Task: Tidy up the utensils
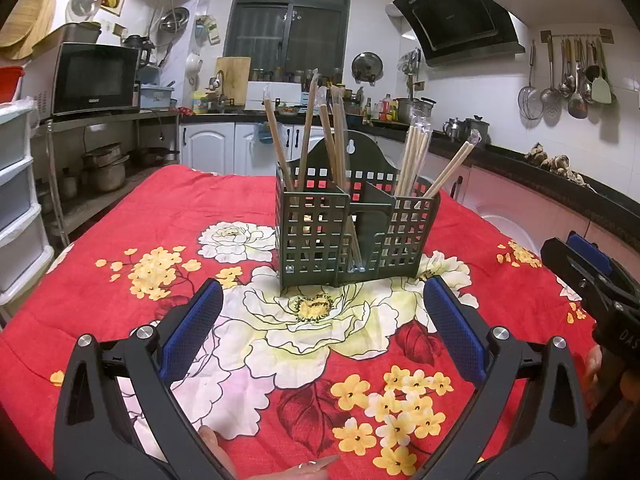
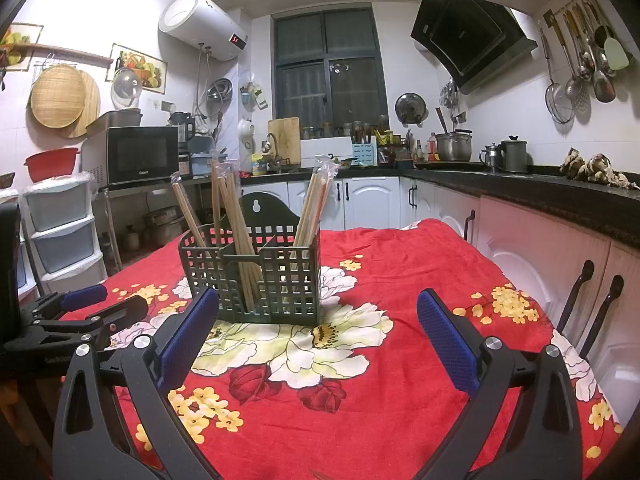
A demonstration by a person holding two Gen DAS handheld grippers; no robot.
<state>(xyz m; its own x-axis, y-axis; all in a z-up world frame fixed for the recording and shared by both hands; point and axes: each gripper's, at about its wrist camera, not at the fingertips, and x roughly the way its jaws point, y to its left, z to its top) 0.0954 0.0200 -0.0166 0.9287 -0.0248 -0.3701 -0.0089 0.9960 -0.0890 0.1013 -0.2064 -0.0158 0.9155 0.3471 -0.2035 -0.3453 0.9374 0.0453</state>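
Note:
A dark green slotted utensil holder stands on the red floral tablecloth. Wrapped wooden chopsticks lean in its left, middle and right compartments. My left gripper is open just in front of the holder, with nothing between its blue pads. My right gripper is open too, a little short of the holder and empty. In the left wrist view the right gripper shows at the right edge. In the right wrist view the left gripper shows at the left edge.
A black countertop with pots and white cabinets runs along the right and back. A microwave on a metal rack and plastic drawers stand at the left. Ladles hang on the right wall.

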